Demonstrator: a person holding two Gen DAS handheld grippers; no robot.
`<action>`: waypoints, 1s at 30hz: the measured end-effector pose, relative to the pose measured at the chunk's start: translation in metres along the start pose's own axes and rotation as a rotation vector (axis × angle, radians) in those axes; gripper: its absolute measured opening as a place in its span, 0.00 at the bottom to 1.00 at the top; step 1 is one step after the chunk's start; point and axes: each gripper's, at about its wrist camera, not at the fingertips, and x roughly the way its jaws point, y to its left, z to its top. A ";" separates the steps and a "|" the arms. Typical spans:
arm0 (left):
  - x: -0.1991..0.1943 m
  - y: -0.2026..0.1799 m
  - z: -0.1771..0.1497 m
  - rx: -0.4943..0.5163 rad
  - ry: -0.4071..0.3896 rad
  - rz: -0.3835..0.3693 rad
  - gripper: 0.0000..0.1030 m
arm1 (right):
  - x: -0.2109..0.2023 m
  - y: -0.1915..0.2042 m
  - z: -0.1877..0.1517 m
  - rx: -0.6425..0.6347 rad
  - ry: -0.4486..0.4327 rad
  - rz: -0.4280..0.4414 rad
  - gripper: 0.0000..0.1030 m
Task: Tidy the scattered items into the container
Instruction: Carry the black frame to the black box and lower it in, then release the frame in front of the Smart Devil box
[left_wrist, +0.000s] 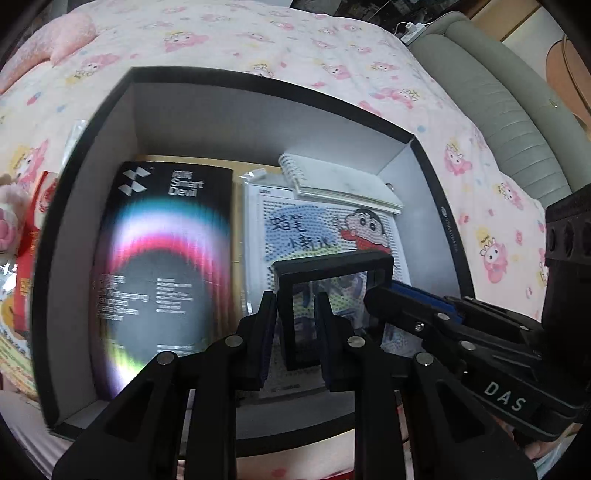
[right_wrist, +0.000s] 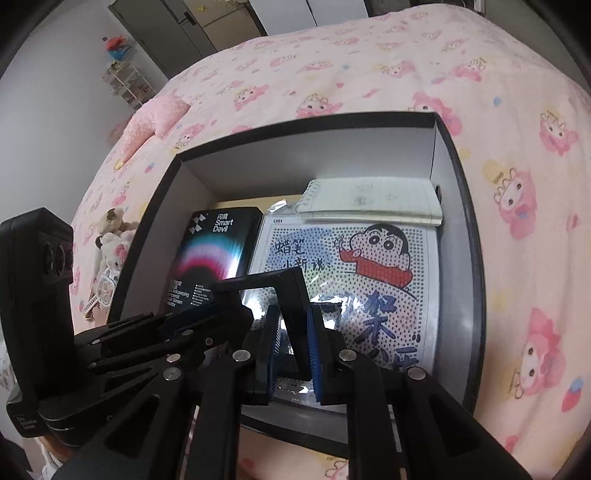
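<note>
Nearest the lens, the left gripper (left_wrist: 295, 332) is clamping its jaws on one side bar of a black rectangular frame (left_wrist: 334, 269) with a clear, glossy pane; the right gripper (right_wrist: 293, 345) is closing its blue ribbed pads on the opposite bar. Both are holding the frame upright above the open container (left_wrist: 92, 166), a matte box with black rim and grey inner walls sitting on the bed (left_wrist: 295, 40). Inside are lying a glossy black "Smart Devil" package (left_wrist: 162, 266), a dotted cartoon bead sheet (left_wrist: 325, 229) in clear film, and a spiral notepad (left_wrist: 340, 181) overlapping that sheet's far edge. The left wrist view alone is showing a red packet (left_wrist: 33, 236) outside the box and a grey ribbed cushion (left_wrist: 517, 122). The right wrist view alone is showing plush toys (right_wrist: 110, 236), a pink textured pillow (right_wrist: 155, 118) and a wire rack (right_wrist: 125, 83).
</note>
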 end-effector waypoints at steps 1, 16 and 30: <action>-0.004 0.002 0.000 0.003 -0.002 0.026 0.19 | 0.004 0.000 0.001 0.007 0.013 0.018 0.12; -0.035 0.029 0.002 -0.018 -0.032 0.099 0.23 | 0.016 0.012 0.000 0.044 0.024 0.147 0.12; 0.021 -0.007 0.003 0.043 0.151 0.093 0.14 | 0.003 -0.008 0.005 0.058 -0.043 -0.092 0.12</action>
